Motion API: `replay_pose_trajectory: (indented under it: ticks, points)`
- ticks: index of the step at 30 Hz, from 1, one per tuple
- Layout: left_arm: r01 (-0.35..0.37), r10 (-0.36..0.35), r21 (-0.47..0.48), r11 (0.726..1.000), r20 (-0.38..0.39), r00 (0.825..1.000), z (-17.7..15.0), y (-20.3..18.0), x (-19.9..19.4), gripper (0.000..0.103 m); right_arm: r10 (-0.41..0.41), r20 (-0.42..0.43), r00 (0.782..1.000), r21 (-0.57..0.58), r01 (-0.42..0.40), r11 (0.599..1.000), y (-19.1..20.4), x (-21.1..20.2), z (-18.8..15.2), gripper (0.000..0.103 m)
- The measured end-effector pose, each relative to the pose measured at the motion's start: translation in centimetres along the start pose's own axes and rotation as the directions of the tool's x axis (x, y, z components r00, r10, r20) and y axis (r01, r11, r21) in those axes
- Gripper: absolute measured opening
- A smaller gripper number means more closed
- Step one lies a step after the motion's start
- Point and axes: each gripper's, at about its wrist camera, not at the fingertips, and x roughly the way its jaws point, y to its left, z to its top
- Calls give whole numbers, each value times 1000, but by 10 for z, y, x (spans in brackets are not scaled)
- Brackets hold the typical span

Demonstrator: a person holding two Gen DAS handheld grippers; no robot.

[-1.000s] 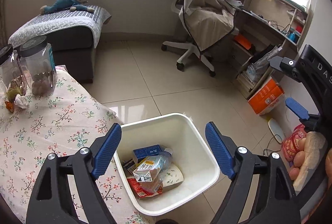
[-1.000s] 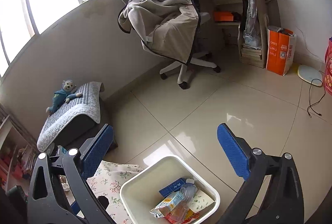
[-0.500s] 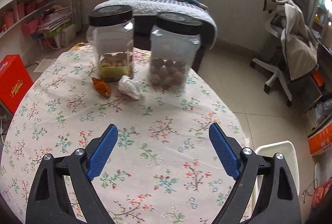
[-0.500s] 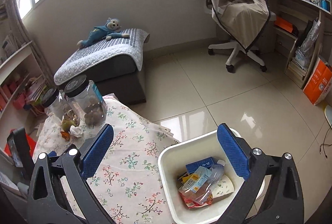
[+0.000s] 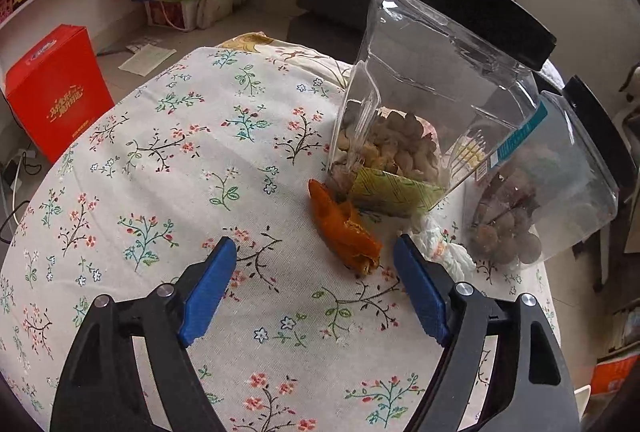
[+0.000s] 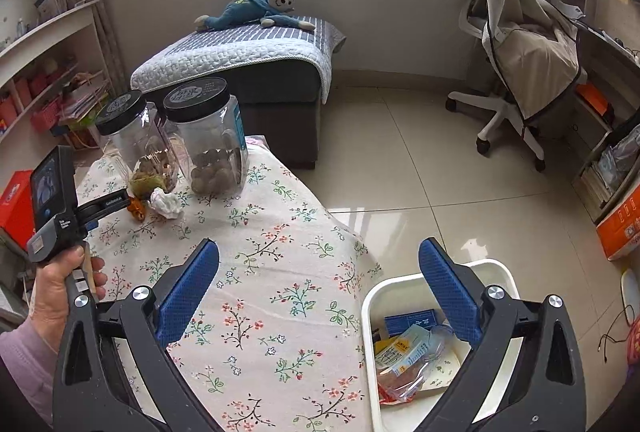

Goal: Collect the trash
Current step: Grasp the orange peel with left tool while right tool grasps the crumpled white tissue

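Note:
An orange peel (image 5: 344, 232) lies on the flowered tablecloth (image 5: 160, 152) against the foot of a clear jar. A crumpled white tissue (image 5: 444, 248) sits just right of it. My left gripper (image 5: 316, 260) points down at the peel; its jaws are closing, the peel lies just ahead between the blue fingertips, and the pads touch nothing. My right gripper (image 6: 320, 252) hangs open and empty over the table's edge, beside the white bin (image 6: 400, 280), which holds a carton, a bottle and wrappers. In the right wrist view the peel (image 6: 137, 207) and tissue (image 6: 166, 202) lie before the jars.
Two black-lidded clear jars (image 5: 440, 92) (image 5: 560, 192) with nuts stand close behind the trash. A hand (image 6: 60, 280) holds the left gripper's handle. A red box (image 5: 56, 92) stands on the floor, and a sofa (image 6: 260, 72) and an office chair (image 6: 520, 52) stand beyond.
The left wrist view swung from the bin to the table, then dropped close to the jars and peel, jaws a little narrower. The right wrist view turned from the window towards the table and bin.

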Motion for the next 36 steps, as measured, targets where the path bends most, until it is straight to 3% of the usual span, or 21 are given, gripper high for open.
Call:
replay_pose_trajectory:
  ticks: [7,9,11,13,15,19,24,30,36]
  points:
    - [1,-1,2,1000,-78,997,4,-12,36,71,-11,-18,1000,-44,10,999,15,10,0,96]
    - [-19,21,32,999,-70,997,2,-14,43,67,-14,-27,1000,-51,12,999,19,13,-1,96]
    - [-45,50,114,992,-46,998,-1,-21,44,58,-18,-36,999,-61,16,998,22,16,-2,96]
    - [-29,35,178,984,-30,999,-3,-23,42,30,-18,-45,999,-71,15,997,26,19,-3,96]
    - [-5,15,214,977,-42,999,-7,-17,38,23,-15,-52,999,-81,11,997,32,22,-4,96]
    - [44,-26,259,965,-74,997,-18,6,14,22,18,-43,999,-91,-22,996,48,31,-4,96]
    - [151,-131,178,972,-122,984,-26,63,-47,22,111,2,994,-170,-110,979,95,56,-11,96]
    - [157,-155,189,969,-27,988,-43,113,-118,23,189,16,982,-224,-181,958,163,103,-22,96]
    - [178,-175,162,971,-31,984,-34,139,-122,23,161,-43,986,-68,-164,984,196,162,-2,96]
